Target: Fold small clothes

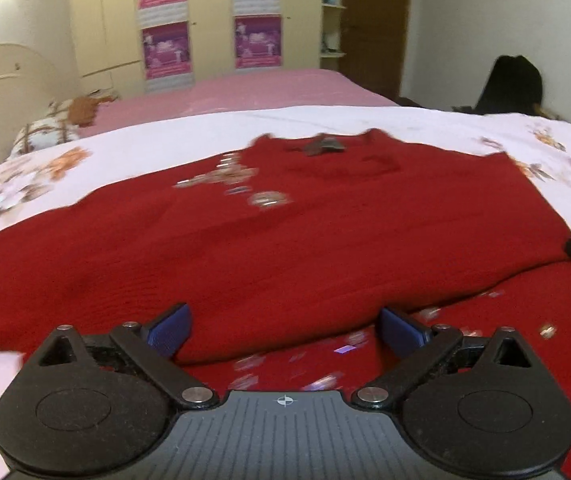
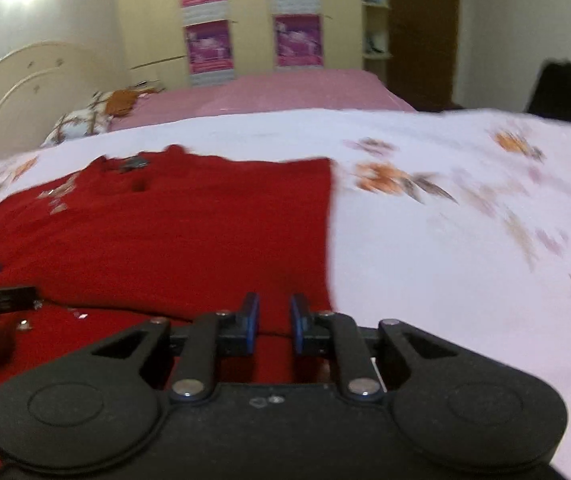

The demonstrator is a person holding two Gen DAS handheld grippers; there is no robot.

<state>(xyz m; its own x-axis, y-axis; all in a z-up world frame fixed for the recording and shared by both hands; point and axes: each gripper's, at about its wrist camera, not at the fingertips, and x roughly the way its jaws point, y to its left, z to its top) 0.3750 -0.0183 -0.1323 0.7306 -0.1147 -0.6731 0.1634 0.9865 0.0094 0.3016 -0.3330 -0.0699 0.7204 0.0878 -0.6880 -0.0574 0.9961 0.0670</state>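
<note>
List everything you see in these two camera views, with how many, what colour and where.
sweater: one, red with shiny sequins, spread on the near bed, bottom part folded up
sheet: one, white with orange flowers, covering the near bed
far bed: one, pink cover, behind the near bed
pillow: one, white with brown checks, left on the far bed
headboard: one, cream, far left
wardrobe: one, cream, back wall
posters: four, purple-pink, on the wardrobe doors
door: one, brown, back right
left gripper: one, black with blue fingers, open over the sweater's fold
right gripper: one, black with blue fingers, nearly closed at the sweater's right edge
</note>
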